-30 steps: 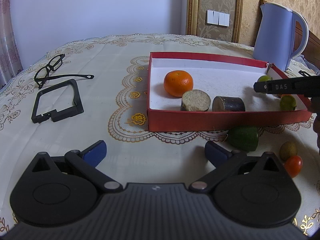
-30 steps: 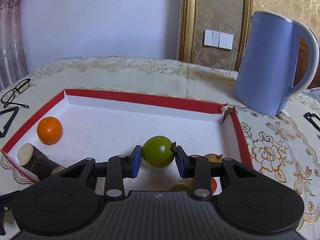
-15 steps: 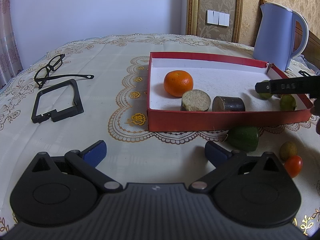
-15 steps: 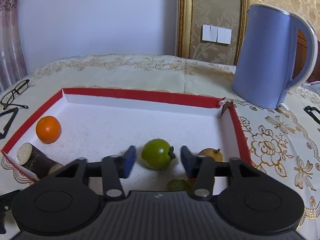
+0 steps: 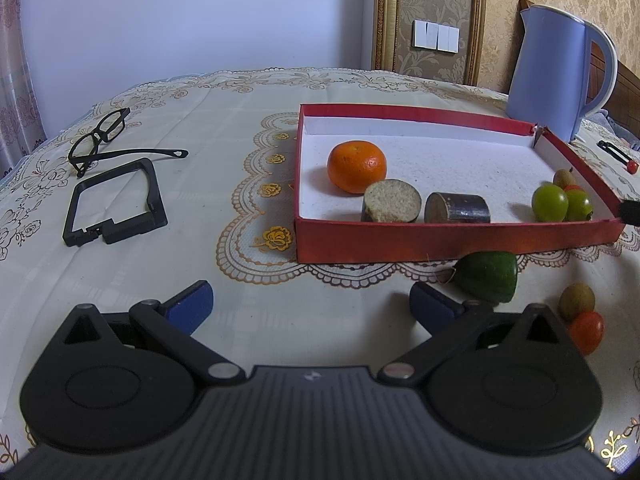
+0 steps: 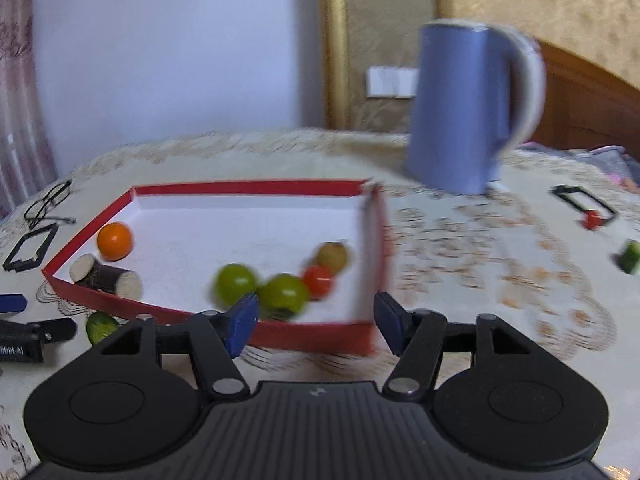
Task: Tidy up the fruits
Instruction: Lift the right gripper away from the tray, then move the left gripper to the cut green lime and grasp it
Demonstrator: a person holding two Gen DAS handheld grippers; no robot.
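A red box [image 5: 440, 246] [image 6: 256, 188] on the table holds an orange [image 5: 357, 166] [image 6: 115, 240], two cut cane pieces [image 5: 458, 209] [image 6: 105, 277], two green fruits [image 5: 550, 203] [image 6: 236, 285], a red tomato [image 6: 318, 280] and a brown fruit [image 6: 332, 256]. Outside its near wall lie a cut green fruit [image 5: 488, 276], a brown fruit [image 5: 577, 302] and a red tomato [image 5: 586, 332]. My left gripper [image 5: 310, 308] is open and empty above the cloth. My right gripper [image 6: 314, 322] is open and empty, before the box's near right corner.
A blue kettle [image 5: 560, 72] [image 6: 468, 108] stands behind the box. Glasses [image 5: 104, 140] and a black frame [image 5: 116, 204] lie to the left. A black clip with a red piece [image 6: 586, 208] and a green piece [image 6: 630, 258] lie to the right.
My right gripper opened, let go of the green fruit in the box, then pulled back out of the box and swung right. The left gripper has not moved.
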